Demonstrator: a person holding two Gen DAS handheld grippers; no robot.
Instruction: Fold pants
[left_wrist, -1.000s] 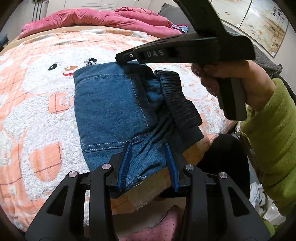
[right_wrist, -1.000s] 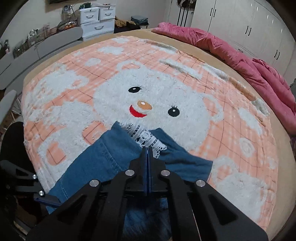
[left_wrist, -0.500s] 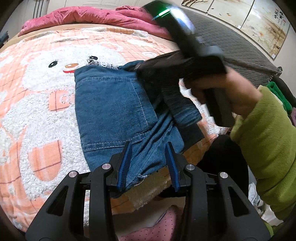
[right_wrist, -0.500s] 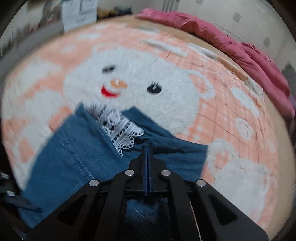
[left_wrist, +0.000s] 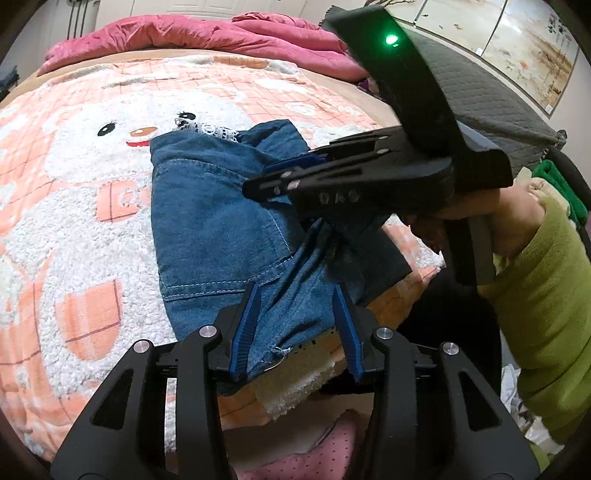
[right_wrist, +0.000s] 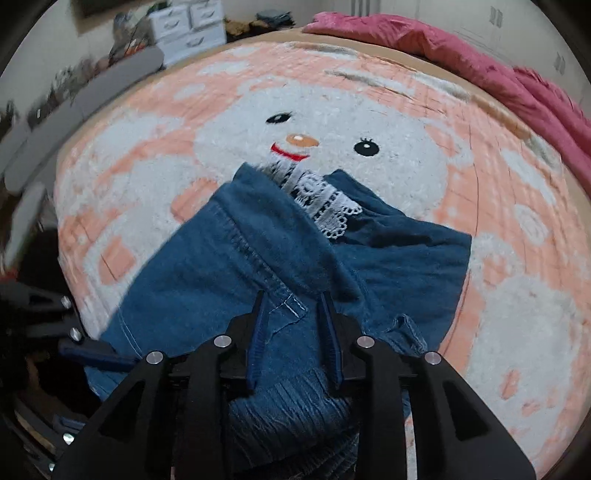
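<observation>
Blue denim pants (left_wrist: 214, 221) with white lace trim (right_wrist: 325, 206) lie folded on the snowman blanket (left_wrist: 74, 221). A dark ribbed waistband (right_wrist: 291, 417) sits at the near end. My left gripper (left_wrist: 295, 332) is at the fold's near corner by the bed edge. Its jaws are opening and a bunch of denim still lies between them. My right gripper (right_wrist: 291, 332) hovers low over the pants' upper layer, by a seam. Its jaws are opening too, apart over the cloth without pinching it. It also shows from the side in the left wrist view (left_wrist: 266, 181).
A pink duvet (left_wrist: 221, 33) is heaped along the far side of the bed, with a grey quilted cover (left_wrist: 480, 85) to the right. A hand in a green sleeve (left_wrist: 535, 295) holds the right gripper. White drawers (right_wrist: 188, 26) stand beyond the bed.
The right gripper came down over the pants and its shut jaws parted, letting go of the denim. The left jaws stand a little wider. The left hand stayed put.
</observation>
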